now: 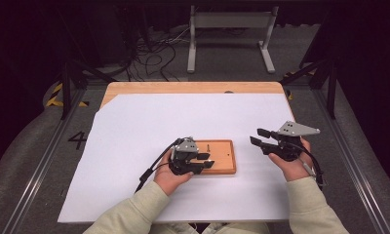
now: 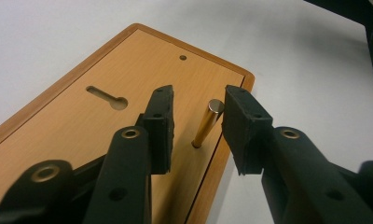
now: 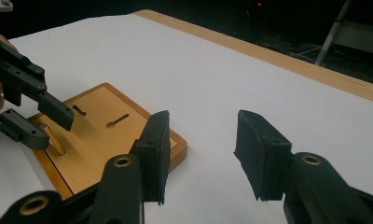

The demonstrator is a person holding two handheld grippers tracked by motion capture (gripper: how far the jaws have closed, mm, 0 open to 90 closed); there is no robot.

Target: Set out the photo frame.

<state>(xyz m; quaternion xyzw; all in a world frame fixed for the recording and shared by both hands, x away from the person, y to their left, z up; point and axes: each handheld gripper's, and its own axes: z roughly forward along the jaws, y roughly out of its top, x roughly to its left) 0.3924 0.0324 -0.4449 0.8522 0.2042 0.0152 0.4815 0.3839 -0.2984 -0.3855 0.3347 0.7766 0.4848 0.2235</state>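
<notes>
Left tongs (image 2: 196,123) straddle the brass pin (image 2: 207,123) on the wooden board (image 2: 72,126), pads not yet touching; right tongs (image 3: 201,156) hover apart, empty; next, clamp squarely.

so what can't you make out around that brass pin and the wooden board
- Left gripper view: whether the fingers touch the brass pin; a gap shows on both sides.
- High view: the pin is too small; the left gripper covers it.
- Right gripper view: the wooden board's near corner is hidden behind the right gripper.
</notes>
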